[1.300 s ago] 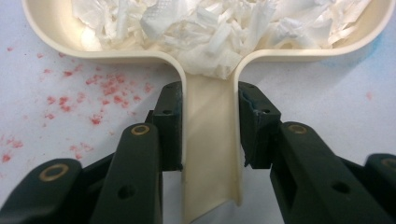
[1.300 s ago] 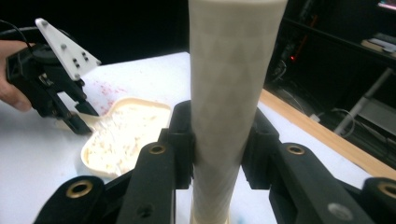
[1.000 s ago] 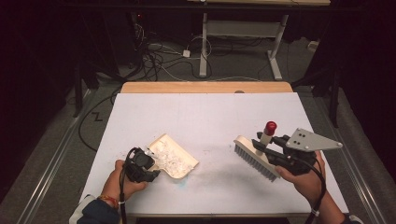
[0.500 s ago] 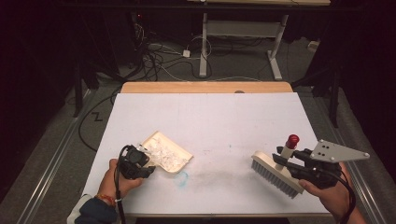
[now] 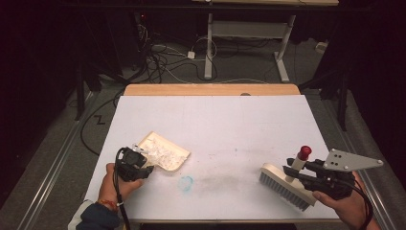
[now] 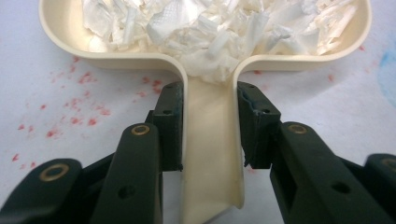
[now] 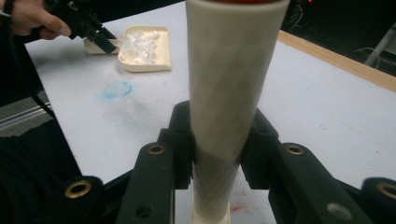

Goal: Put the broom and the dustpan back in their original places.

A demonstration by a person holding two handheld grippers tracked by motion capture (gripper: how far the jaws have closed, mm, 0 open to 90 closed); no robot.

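Observation:
A cream dustpan (image 5: 178, 154) lies on the white table at the near left, holding white paper shreds (image 5: 160, 152). My left gripper (image 5: 139, 167) is shut on its handle. In the left gripper view the black jaws (image 6: 210, 100) press both sides of the handle (image 6: 210, 154), with the shreds (image 6: 210, 28) heaped in the pan beyond. At the near right, my right gripper (image 5: 299, 171) is shut on the cream, red-tipped handle of a brush (image 5: 282, 187), bristles down by the table's front edge. In the right gripper view, the handle (image 7: 231, 70) rises between the jaws (image 7: 219, 126).
A blue smudge (image 5: 186, 182) and a grey smear mark the table (image 5: 215, 124) between pan and brush. Red specks (image 6: 84, 79) dot the surface near the pan. A wooden strip (image 5: 210, 89) edges the far side. Cables and a desk frame (image 5: 210, 43) lie on the floor beyond.
My right gripper has carried the brush right and toward the near edge, away from the dustpan. The left gripper and dustpan have shifted slightly left.

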